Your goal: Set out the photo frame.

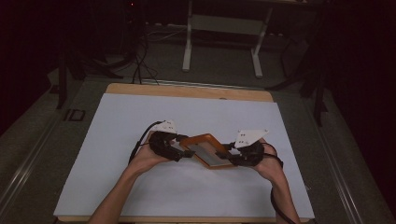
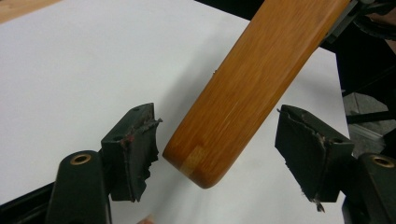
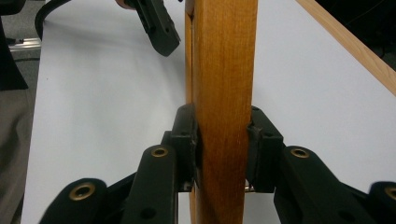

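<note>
Wooden and orange-brown, the one frame-like board [image 1: 207, 150] in play hangs just above the white table [image 1: 140, 121], spanning the gap between the two hands. In the high view it shows a grey panel set within its wooden rim; what it is exactly cannot be told.

The right gripper [image 3: 223, 140] has its jaws clamped on one edge of the board [image 3: 224, 93], one pad on each face, so this hand carries it. The left gripper [image 2: 217, 149] has wide jaws — the board's rounded corner [image 2: 243, 102] sits between them, nearer the left pad, with a clear gap to the other pad, and neither pad appears to press on it.

The step in hand reads as the second grasp: the left hand is coming in to take the free end. The next move would call for sliding the open jaws a little further over the corner, centring the wood between the pads, then closing evenly — while the right hand holds steady so the board does not twist.

Counted: one board, two grippers, two hands, one white sheet over one wood-edged table. Beyond the table, on the floor, stands one pale metal frame [image 1: 224, 28].
</note>
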